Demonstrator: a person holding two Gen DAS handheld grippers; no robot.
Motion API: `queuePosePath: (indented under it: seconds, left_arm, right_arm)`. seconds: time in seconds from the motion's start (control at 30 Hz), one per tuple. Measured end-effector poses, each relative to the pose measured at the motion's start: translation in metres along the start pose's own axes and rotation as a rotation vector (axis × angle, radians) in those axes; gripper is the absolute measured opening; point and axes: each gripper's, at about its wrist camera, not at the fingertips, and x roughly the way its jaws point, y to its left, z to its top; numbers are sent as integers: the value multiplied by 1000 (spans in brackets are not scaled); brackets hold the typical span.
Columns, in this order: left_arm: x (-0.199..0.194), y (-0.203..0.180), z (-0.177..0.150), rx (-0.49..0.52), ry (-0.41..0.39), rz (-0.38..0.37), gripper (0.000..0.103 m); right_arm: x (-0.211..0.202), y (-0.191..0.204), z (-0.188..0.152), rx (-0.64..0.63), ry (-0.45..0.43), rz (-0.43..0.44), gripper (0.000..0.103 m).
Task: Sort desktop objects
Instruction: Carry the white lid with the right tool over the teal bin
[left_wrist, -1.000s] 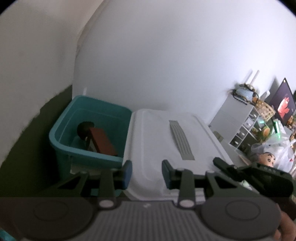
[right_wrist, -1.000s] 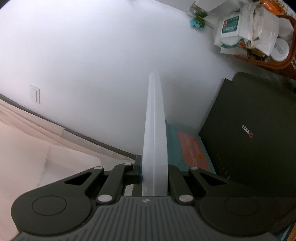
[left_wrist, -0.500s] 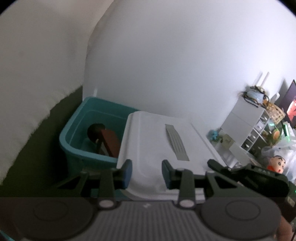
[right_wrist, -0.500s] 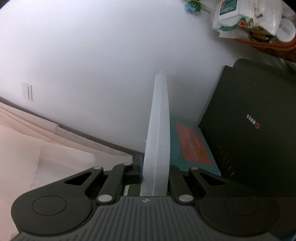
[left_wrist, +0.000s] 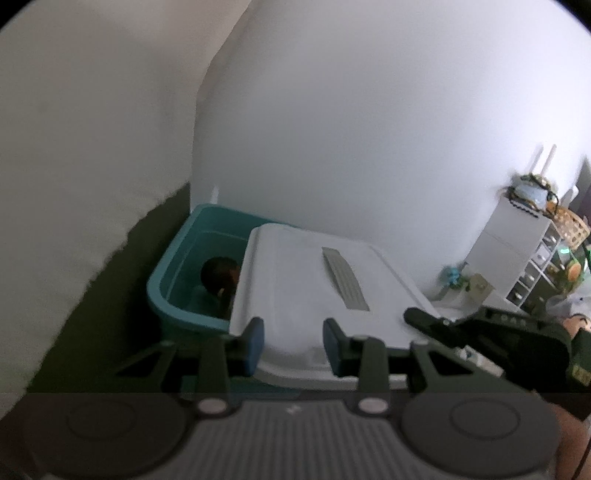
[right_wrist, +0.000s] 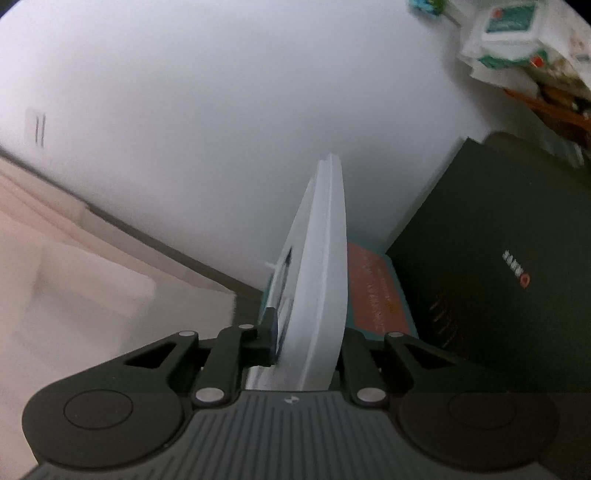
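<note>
A teal storage bin (left_wrist: 173, 280) stands against the wall, partly covered by its white lid (left_wrist: 314, 291) with a grey grip strip. A dark round object (left_wrist: 218, 275) lies inside the uncovered end. My left gripper (left_wrist: 293, 349) is open, its fingers on either side of the lid's near edge. My right gripper (right_wrist: 308, 341) is shut on the lid's rim (right_wrist: 325, 258), seen edge-on; it also shows in the left wrist view (left_wrist: 424, 319) at the lid's right side. A red-brown box (right_wrist: 373, 291) shows in the bin beyond the lid.
A white drawer unit (left_wrist: 517, 251) with a wicker basket (left_wrist: 570, 227) stands at the right. A small teal toy (left_wrist: 452, 275) sits by the wall. A dark box (right_wrist: 491, 266) stands right of the bin. Tissue packs (right_wrist: 513, 29) lie at top right.
The lid has slid left over the bin, covering more of the opening and hiding the red-brown box in the left wrist view. The right gripper has tilted with the lid.
</note>
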Motion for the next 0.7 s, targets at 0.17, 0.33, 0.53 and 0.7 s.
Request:
queuePosePath:
  seconds: [0.17, 0.33, 0.53, 0.7]
  left_arm:
    - [2, 2, 1, 2, -8, 16, 38]
    - [3, 5, 1, -2, -1, 17, 38]
    - [12, 4, 1, -12, 13, 14, 38]
    - [14, 6, 0, -16, 19, 14, 38]
  right_arm:
    - [7, 13, 0, -72, 7, -41, 21]
    - [10, 22, -2, -139, 10, -84, 25]
    - [11, 29, -6, -186, 15, -117, 30]
    - [19, 35, -7, -224, 31, -161, 40]
